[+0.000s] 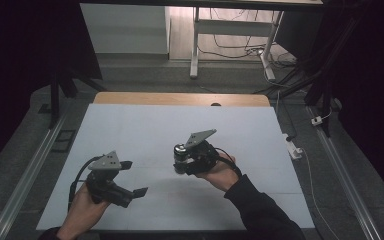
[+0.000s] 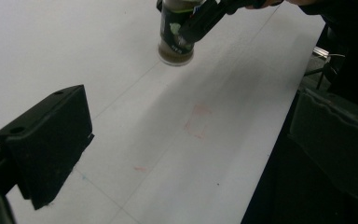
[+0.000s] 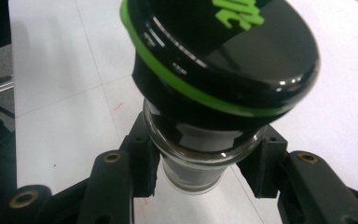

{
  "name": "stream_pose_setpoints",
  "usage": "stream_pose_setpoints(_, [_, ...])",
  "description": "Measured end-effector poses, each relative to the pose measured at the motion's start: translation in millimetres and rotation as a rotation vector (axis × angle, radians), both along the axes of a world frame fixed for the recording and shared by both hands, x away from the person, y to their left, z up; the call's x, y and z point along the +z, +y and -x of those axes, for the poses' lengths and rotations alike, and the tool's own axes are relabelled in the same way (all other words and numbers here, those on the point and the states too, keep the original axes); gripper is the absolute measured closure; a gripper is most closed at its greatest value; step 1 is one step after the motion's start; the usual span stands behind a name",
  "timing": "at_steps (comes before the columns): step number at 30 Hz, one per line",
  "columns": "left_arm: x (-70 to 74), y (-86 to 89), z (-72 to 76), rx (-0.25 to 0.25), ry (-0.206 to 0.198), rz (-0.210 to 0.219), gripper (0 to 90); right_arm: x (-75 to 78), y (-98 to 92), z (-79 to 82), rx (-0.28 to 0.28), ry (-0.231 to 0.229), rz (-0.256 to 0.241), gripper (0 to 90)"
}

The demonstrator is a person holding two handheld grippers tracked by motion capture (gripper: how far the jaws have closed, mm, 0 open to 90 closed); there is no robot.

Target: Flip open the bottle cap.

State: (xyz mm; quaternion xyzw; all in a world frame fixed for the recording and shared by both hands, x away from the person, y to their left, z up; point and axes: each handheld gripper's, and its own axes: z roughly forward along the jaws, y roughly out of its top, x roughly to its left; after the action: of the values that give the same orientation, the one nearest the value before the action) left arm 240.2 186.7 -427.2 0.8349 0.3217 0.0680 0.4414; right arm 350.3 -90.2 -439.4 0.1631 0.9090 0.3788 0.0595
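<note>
A glass jar (image 1: 180,158) with a black lid ringed in green stands upright near the middle of the white table sheet (image 1: 130,125). My right gripper (image 1: 184,164) is shut on the jar just under its lid. In the right gripper view the jar (image 3: 223,60) sits between the two black jaws of my right gripper (image 3: 205,170). The left gripper view has the jar (image 2: 173,37) far ahead, its base at the sheet or just above it. My left gripper (image 1: 133,178) is open, low over the sheet to the jar's left, and the gap of the left gripper (image 2: 191,149) holds nothing.
A wooden table edge (image 1: 180,98) runs along the far side. A white power strip (image 1: 294,147) lies on the floor at the right. Metal rails (image 1: 35,160) flank the table. Faint red marks (image 2: 196,122) show on the sheet.
</note>
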Motion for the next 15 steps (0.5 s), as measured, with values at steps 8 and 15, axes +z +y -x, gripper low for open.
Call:
stream_pose_setpoints(8, [5.4, -9.1, -9.8, -0.022, -0.013, 0.017, 0.0, -0.3, 1.0, 0.4, 0.002, -0.005, 0.005, 53.0])
stream_pose_setpoints(15, [8.8, -20.0, -20.0, -0.061, -0.018, 0.031, 0.0, -0.4, 1.7, 0.1, 0.005, -0.009, 0.007, 53.0])
